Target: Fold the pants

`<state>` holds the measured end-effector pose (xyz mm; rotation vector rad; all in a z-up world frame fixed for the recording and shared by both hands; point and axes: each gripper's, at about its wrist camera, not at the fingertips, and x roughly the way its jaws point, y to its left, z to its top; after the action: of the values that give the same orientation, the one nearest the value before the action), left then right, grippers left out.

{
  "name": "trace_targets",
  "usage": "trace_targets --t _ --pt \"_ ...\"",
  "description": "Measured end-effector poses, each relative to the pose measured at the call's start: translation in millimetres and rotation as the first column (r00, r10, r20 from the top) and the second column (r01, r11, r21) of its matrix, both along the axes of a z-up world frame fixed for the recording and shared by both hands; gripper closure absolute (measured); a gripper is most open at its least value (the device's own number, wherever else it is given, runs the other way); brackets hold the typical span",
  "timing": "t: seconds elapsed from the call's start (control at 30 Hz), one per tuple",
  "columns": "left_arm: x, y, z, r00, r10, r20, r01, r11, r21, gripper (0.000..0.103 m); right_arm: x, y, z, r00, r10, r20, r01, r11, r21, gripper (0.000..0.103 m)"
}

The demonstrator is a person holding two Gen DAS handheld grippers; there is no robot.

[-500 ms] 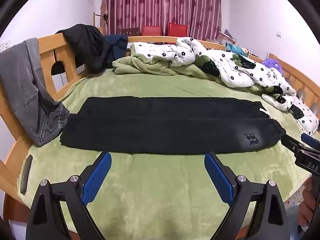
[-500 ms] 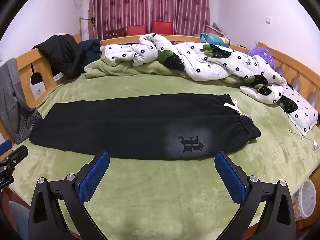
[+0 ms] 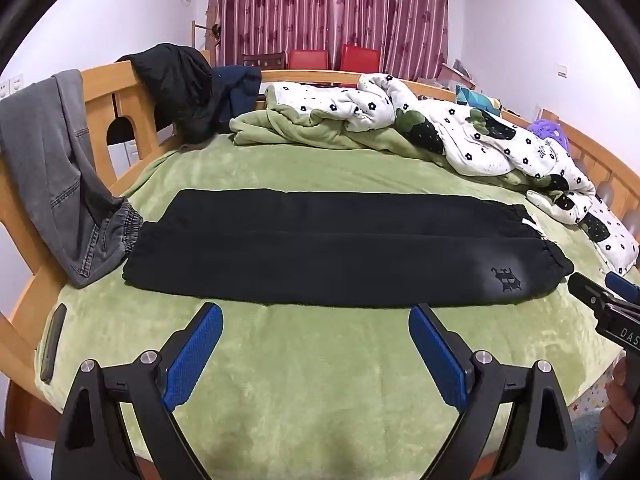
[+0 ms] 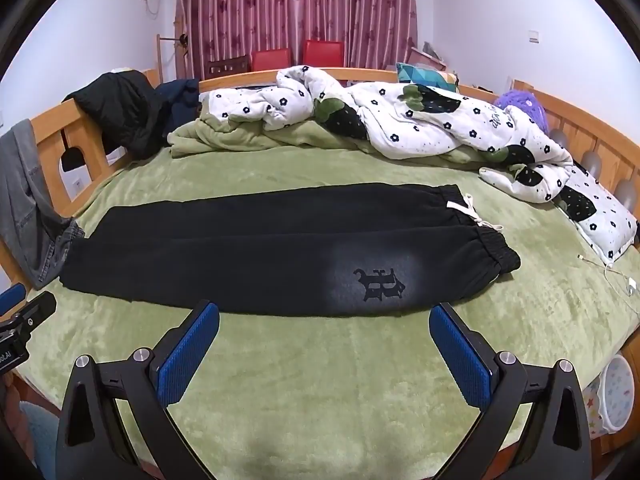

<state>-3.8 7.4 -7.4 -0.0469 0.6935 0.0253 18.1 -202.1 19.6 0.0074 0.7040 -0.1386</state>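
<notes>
Pants (image 3: 340,252) lie flat on the bed (image 3: 320,380), legs side by side, unfolded; both grippers' fingers (image 3: 192,356) gape empty. Next: grasp the cuff end at nine o'clock.

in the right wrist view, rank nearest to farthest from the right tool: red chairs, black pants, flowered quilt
1. black pants, spread flat on the green bed cover just ahead of the open right tool.
2. flowered quilt, bunched along the far side of the bed, running toward the right.
3. red chairs, beyond the bed frame, against the curtains at the back.
</notes>
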Motion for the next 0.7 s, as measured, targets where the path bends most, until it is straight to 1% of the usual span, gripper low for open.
trace_targets --t 0.2,0.7 --pt "1.1 6.6 2.7 1.000 0.012 -0.010 -0.012 1.000 -0.021 0.009 1.9 2.2 -2.7 1.000 0.004 -0.011 -0.004 1.000 -0.009 0.000" --pt "3.1 7.7 3.8 1.000 0.014 -0.013 -0.014 1.000 -0.014 0.009 2.9 7.1 -4.2 1.000 -0.001 -0.013 0.001 1.000 -0.010 0.000"
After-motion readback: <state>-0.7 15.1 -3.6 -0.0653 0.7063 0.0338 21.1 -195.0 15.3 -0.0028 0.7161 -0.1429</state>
